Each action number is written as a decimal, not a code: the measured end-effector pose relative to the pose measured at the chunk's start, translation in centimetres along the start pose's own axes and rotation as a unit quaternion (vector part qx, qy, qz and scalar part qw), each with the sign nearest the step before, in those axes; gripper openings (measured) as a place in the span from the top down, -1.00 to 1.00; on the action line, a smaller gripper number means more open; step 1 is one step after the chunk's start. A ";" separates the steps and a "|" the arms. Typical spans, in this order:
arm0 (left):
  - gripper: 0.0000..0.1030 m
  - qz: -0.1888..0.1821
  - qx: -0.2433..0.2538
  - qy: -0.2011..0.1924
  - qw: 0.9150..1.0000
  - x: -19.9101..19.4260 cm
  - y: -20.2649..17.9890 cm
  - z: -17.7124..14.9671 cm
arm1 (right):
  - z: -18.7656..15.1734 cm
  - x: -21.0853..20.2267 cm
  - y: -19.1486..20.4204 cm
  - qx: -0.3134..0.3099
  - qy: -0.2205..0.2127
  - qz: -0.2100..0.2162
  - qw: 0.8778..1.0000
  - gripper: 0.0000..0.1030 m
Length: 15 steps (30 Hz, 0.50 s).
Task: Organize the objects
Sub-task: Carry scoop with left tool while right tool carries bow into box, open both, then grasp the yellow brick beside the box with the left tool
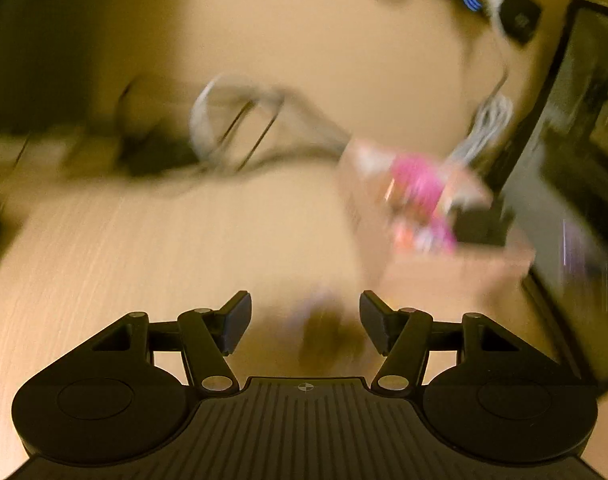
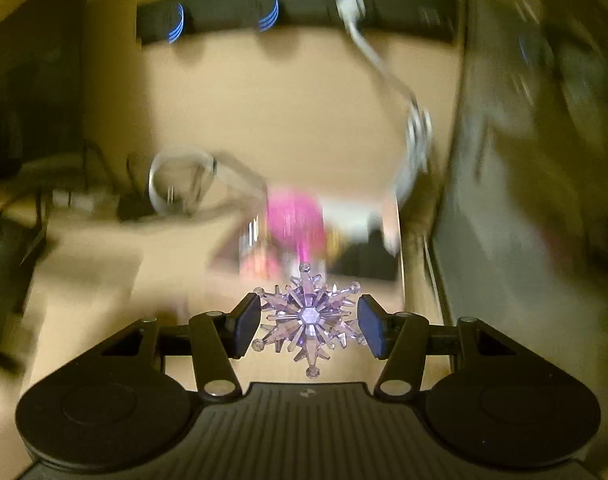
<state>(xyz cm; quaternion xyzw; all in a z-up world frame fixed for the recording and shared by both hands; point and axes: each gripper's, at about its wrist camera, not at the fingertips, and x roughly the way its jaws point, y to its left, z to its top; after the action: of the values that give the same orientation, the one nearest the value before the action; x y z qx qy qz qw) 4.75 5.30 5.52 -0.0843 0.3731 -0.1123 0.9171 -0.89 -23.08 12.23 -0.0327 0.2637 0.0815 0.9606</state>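
In the right wrist view my right gripper [image 2: 308, 320] is shut on a clear purple snowflake ornament [image 2: 308, 314], held flat-on between the two blue pads. Beyond it, blurred, stands an open cardboard box [image 2: 391, 216] with a pink pack [image 2: 296, 216] inside. In the left wrist view my left gripper [image 1: 305, 312] is open over the pale wooden desk [image 1: 144, 260]. Only a blurred brownish smear [image 1: 327, 332] lies under the gap, and I cannot tell what it is. The same box [image 1: 455, 276] with the pink pack [image 1: 419, 184] sits ahead to the right of it.
A black power strip [image 2: 296, 12] with blue lights runs along the back wall, with a white plug and cable [image 2: 367, 48] hanging from it. A loose white cable loop [image 1: 232, 116] and dark cords lie behind the desk. A dark monitor [image 1: 575, 168] stands at the right.
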 end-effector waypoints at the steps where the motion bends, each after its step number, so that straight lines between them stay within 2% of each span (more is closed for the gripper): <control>1: -0.26 0.006 -0.011 0.013 1.000 -1.2 0.7 -1.7 | 1.5 0.9 0.1 0.001 -0.014 0.001 1.000 -0.04; 3: -0.26 0.011 -0.025 0.024 0.999 -2.8 1.4 -4.0 | 3.9 2.9 0.4 -0.001 -0.030 0.006 1.000 -0.10; 4: -0.26 0.014 -0.032 0.027 0.999 -3.5 1.7 -4.8 | 5.0 4.3 0.5 -0.004 -0.029 0.007 1.000 -0.22; 5: -0.26 0.015 -0.037 0.033 0.999 -4.1 2.0 -5.6 | 5.7 5.7 0.6 -0.005 -0.019 0.004 1.000 -0.52; 8: -0.26 0.017 -0.031 0.043 0.998 -5.4 2.4 -6.8 | 5.9 8.3 0.4 0.018 0.011 -0.004 1.000 -0.57; 11: -0.26 0.018 -0.021 0.051 0.998 -5.6 2.5 -6.9 | 3.6 8.2 0.4 0.065 0.047 0.028 0.996 -0.62; 15: -0.26 -0.003 -0.021 0.055 0.998 -5.3 2.1 -6.9 | -2.2 6.5 1.9 0.053 0.093 0.022 0.994 -0.65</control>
<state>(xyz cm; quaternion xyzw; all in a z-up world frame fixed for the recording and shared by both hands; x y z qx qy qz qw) -3.47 8.25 3.65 -0.0986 0.4248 -0.1111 0.8930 3.24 -20.55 6.96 0.0167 0.3565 0.0851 0.9303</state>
